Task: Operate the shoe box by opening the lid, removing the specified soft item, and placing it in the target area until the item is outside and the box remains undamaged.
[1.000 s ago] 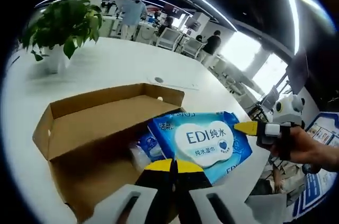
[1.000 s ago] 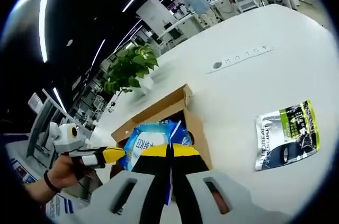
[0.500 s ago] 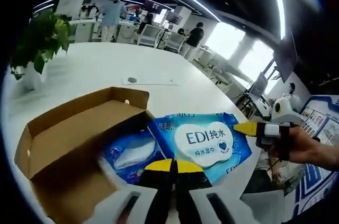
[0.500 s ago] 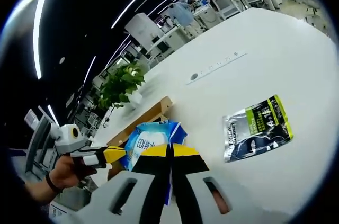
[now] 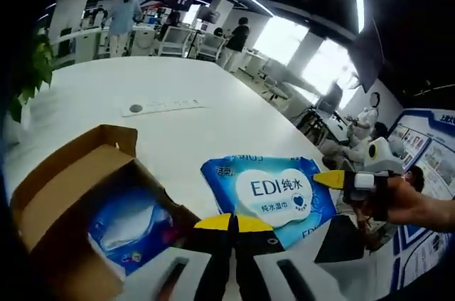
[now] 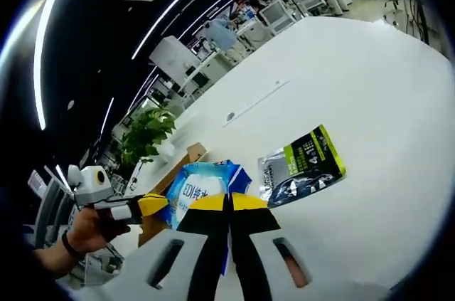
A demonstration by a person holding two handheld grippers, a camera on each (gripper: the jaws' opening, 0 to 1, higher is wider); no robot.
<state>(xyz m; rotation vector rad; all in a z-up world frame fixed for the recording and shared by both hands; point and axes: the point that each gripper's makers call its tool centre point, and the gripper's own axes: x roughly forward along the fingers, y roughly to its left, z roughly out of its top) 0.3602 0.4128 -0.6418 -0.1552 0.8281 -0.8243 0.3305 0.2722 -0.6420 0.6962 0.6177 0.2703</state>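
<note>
Wet-wipe pack (image 5: 274, 191), held between left gripper (image 5: 232, 223) and right gripper (image 6: 228, 203) (both pinching it), long axis spanning them, beside shoe box (image 5: 57, 180).

Left claw (image 5: 232, 223): yellow-tipped jaws pressed together, clamped on the near edge of the wet-wipes pack (image 5: 274, 191); seen in the right gripper view entering from the left, carried in a person's hand (image 6: 89, 228) with a dark band at the wrist. Right claw (image 6: 228, 203): jaws likewise closed on the same pack's opposite edge; in the left gripper view it reaches in from the right, gripped by the person's other hand (image 5: 412, 201).
</note>
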